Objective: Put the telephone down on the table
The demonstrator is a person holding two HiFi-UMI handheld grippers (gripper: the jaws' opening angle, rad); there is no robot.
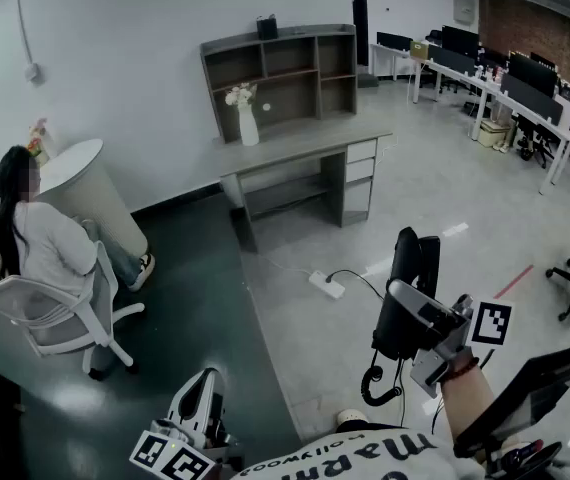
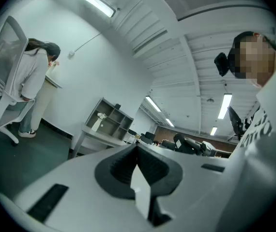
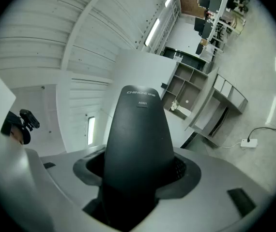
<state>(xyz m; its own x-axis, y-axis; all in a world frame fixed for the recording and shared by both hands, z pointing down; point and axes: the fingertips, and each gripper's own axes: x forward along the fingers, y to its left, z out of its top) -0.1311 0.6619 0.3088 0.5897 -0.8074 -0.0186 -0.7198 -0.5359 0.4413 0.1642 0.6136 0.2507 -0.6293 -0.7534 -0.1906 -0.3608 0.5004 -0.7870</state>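
Telephone (image 1: 412,263) is being held in the right gripper (image 1: 417,318), in the air over the floor and well apart from the table (image 1: 305,140). In the right gripper view the black body is filling the gap. The jaws are being held wide and are clamping its flanks. That wide stance is being forced by the body's width and is not a release. The grip is being taken at the near end, so most of the length is being left sticking out ahead of the pads. This is being judged as useful for setting the far end down first.

Coiled cord (image 1: 380,383) is being left dangling loose under the gripper. Whether it is reaching the floor cannot be told.

Left gripper (image 1: 197,413) is being held low at the person's side, pads pressed together on nothing. It is being judged as parked out of the way, since the carry is being done one-handed.

The table top is being partly taken up by the shelf unit (image 1: 280,68) at the back and the white vase (image 1: 249,126) at its left. The bare front-right area is being judged the likely drop zone.

Progress is being judged early: the approach is being needed first, and the placement is not yet done.

Risks being flagged:
- The cord is being judged likely to snag on the table edge.
- The power strip (image 1: 327,285) and its cable are lying on the floor along the path.
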